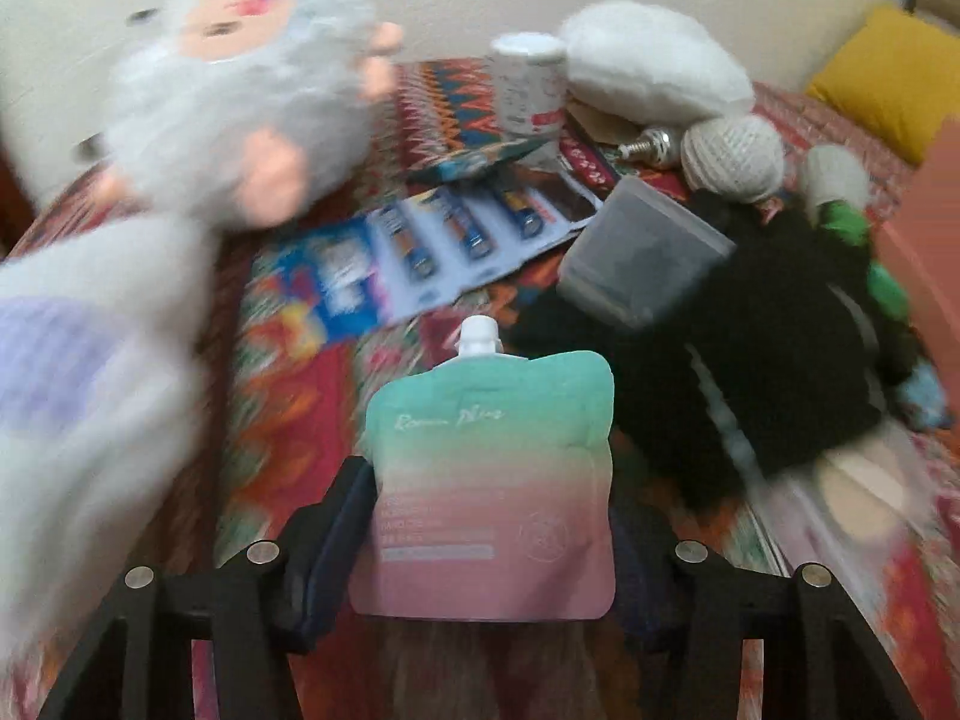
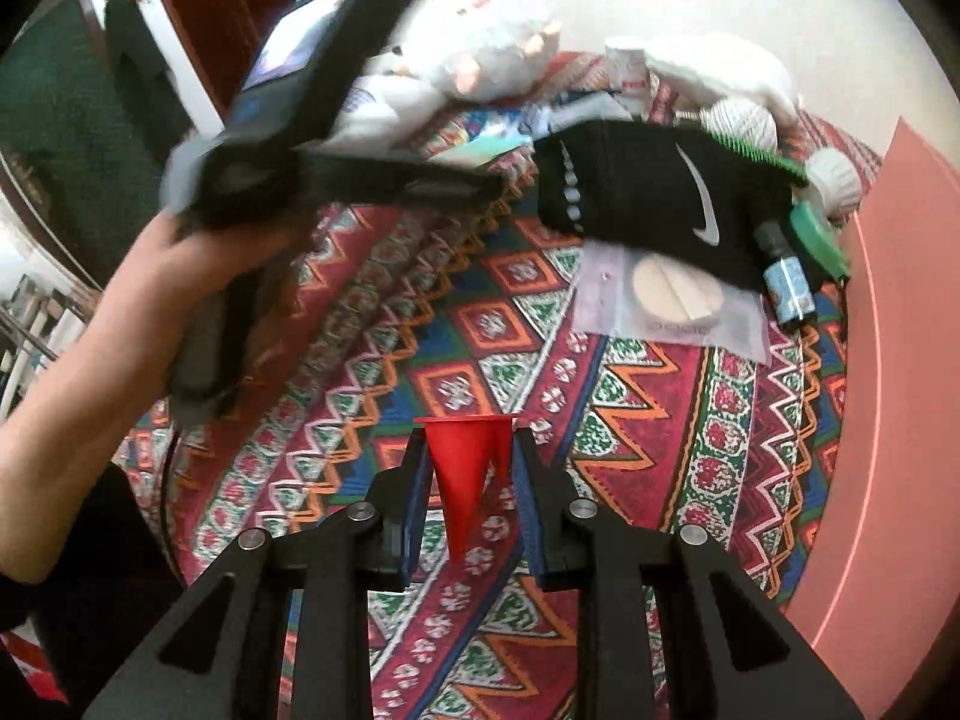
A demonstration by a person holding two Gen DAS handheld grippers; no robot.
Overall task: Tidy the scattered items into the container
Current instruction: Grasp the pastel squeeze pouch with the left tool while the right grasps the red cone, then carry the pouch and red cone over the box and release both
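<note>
Pink-teal pouch (image 1: 489, 480) clamped between left tongs (image 1: 480, 540); red cone (image 2: 465, 474) pinched in right tongs (image 2: 471, 480)

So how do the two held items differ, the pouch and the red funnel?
The pouch is flat, soft and teal-to-pink; the funnel is a rigid red cone. The pouch fills the left hand-held gripper and points its spout away; the funnel sits narrow in the right hand-held gripper, tip toward the camera. Both are clamped.

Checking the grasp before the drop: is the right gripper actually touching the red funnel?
Touching. The right wrist view shows the red funnel pinched at its wide rim between both fingers of the right gripper, with no gap either side.
</note>
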